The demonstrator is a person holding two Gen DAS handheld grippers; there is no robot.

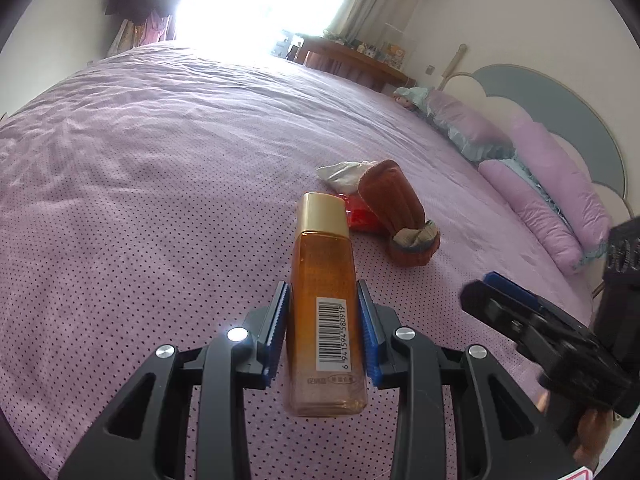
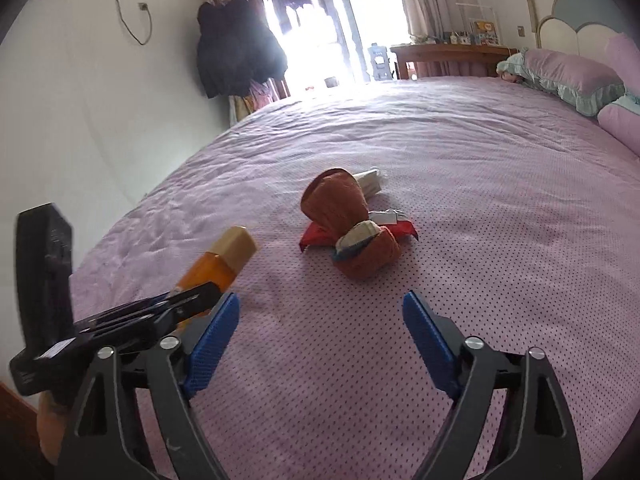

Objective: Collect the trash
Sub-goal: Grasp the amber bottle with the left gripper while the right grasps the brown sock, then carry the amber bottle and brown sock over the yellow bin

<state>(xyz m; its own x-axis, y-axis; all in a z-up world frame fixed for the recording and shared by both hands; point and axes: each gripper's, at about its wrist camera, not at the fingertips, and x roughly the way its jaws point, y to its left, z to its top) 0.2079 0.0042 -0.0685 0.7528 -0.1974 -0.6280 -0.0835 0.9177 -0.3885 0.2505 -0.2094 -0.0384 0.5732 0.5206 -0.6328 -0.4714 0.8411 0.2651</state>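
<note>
My left gripper (image 1: pixel 324 296) is shut on an amber bottle (image 1: pixel 324 300) with a gold cap and a barcode label, held above the pink bedspread. The bottle also shows in the right wrist view (image 2: pixel 218 264), at the left beside the left gripper. My right gripper (image 2: pixel 320 308) is open and empty, low over the bed, facing a brown rolled cloth item (image 2: pixel 348 220). A red wrapper (image 2: pixel 316 236) lies under it and a white crumpled wrapper (image 2: pixel 370 180) lies behind it. In the left wrist view the brown item (image 1: pixel 400 212), the red wrapper (image 1: pixel 362 218) and the white wrapper (image 1: pixel 344 174) lie beyond the bottle.
The pink dotted bedspread (image 2: pixel 440 152) covers a wide bed. Pink pillows (image 1: pixel 548 184) and a headboard (image 1: pixel 576 120) stand at the right. A doll (image 1: pixel 408 98) lies near the pillows. A wooden desk (image 2: pixel 444 56) stands by the bright window. Dark clothes (image 2: pixel 236 48) hang at the left wall.
</note>
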